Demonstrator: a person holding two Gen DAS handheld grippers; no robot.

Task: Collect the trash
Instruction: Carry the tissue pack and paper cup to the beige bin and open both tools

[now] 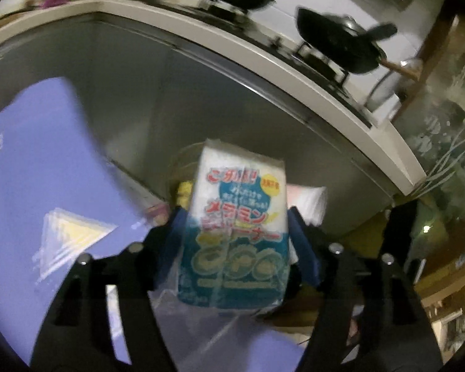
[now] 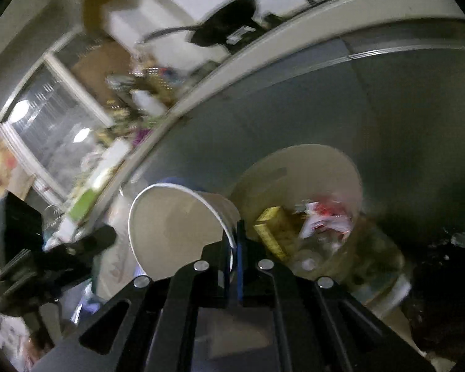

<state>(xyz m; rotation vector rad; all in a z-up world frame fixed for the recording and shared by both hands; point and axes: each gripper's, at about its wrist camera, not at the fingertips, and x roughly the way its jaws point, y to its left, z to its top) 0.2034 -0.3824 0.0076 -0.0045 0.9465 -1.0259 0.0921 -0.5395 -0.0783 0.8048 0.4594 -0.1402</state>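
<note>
Item 1. Sponge pack [image 1: 235, 229]: a printed blue-and-white packet, held upright between the two fingers of the left gripper [image 1: 235, 235], pads pressing its long sides. The grip sits low on the pack, leaving the top half free, which looks suited to dropping it straight into a container.

Item 2. Paper cup [image 2: 183, 232]: white, empty, tipped on its side with the mouth facing the camera. The right gripper [image 2: 234, 248] is fully closed with the cup's rim pinched between its fingers, one pad inside and one outside. A rim pinch is probably the only hold narrow jaws get on so wide a cup.

Item 3. Bin [image 2: 297, 167]: pale and round, standing on the floor against a grey cabinet front [image 2: 325, 99], just beyond the cup. Contents visible: a yellow box [image 2: 272, 229], red-and-white wrappers [image 2: 325, 217], clear plastic lower down. There appears to be room for more. In the left view a round rim shows behind the pack; probably the same bin, too blurred to confirm.

Item 4. Blue sheet [image 1: 46, 186]: to the left of the pack, printed with a pale triangle; identity unclear.

Status, as judged: both pieces of trash in hand, carried near the bin, neither yet dropped.
</note>
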